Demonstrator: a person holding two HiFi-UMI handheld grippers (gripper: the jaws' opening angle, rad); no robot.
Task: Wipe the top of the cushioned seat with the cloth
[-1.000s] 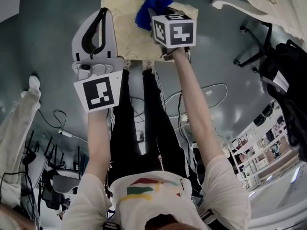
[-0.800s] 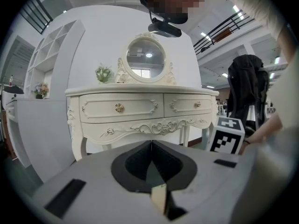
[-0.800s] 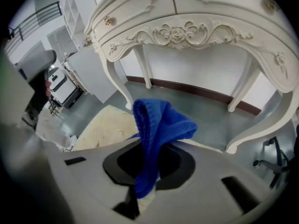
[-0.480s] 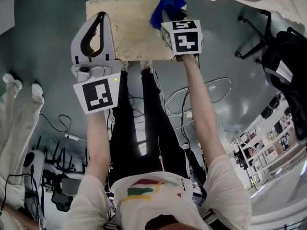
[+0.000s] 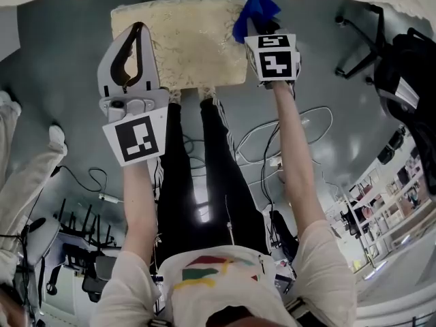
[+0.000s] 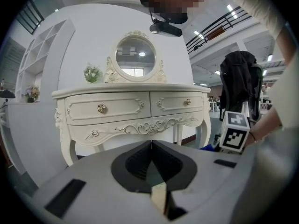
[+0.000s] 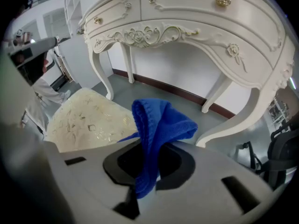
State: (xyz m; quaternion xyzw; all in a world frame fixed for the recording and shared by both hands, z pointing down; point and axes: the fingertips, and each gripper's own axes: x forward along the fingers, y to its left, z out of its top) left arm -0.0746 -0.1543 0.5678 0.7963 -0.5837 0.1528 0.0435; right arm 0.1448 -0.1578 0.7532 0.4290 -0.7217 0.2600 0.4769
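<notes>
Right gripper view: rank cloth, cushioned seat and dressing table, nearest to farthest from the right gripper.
1. blue cloth: clamped in the jaws, centre.
2. cushioned seat: just ahead, to the left.
3. dressing table: beyond both, across the top.

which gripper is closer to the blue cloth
Right. The right gripper is shut on the blue cloth at the cushioned seat's right edge; the left gripper, shut and empty, is by the seat's left side, apart from the cloth.

The left gripper (image 5: 141, 27) hides part of the cushioned seat (image 5: 197, 43), the right gripper (image 5: 261, 27) one end of the cloth (image 5: 255, 9)
</notes>
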